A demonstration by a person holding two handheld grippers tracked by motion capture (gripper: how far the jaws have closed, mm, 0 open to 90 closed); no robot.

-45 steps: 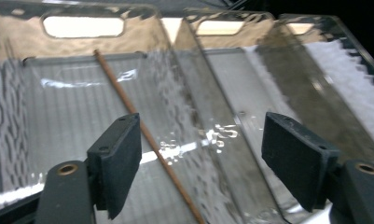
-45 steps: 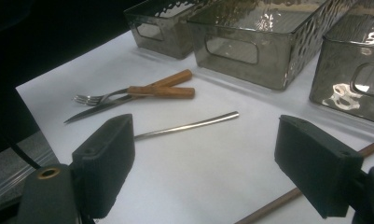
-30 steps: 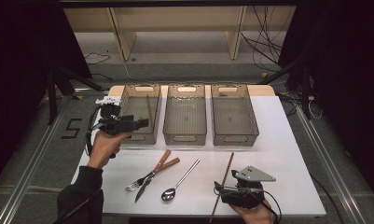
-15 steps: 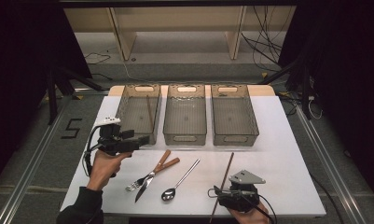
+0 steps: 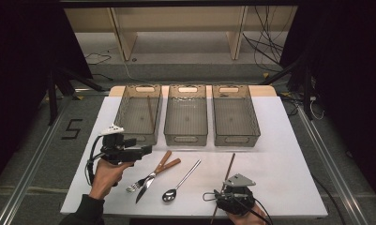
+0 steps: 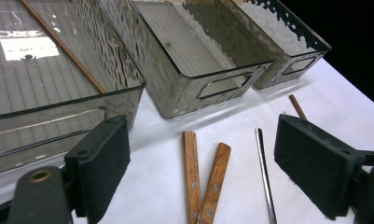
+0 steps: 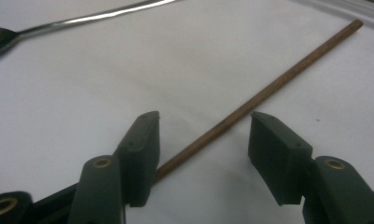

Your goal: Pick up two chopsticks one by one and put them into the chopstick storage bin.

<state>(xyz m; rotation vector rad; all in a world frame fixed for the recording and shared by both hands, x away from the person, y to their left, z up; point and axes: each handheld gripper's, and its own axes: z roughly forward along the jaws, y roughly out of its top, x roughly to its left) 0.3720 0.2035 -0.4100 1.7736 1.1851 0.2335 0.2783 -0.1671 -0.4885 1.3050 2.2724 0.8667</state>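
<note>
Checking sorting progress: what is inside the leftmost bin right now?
The leftmost bin holds one brown chopstick, lying lengthwise on its ribbed floor. Nothing else shows through its clear walls; the near corner in the left gripper view is covered by a jaw.

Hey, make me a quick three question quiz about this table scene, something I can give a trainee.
1. True or false: the right gripper has a chopstick between its open jaws.
2. Which bin holds a chopstick: A left bin, B middle bin, C right bin?
3. Which utensils have wooden handles?

Key
1. True
2. A
3. The fork and knife ahead of the left gripper.
</note>
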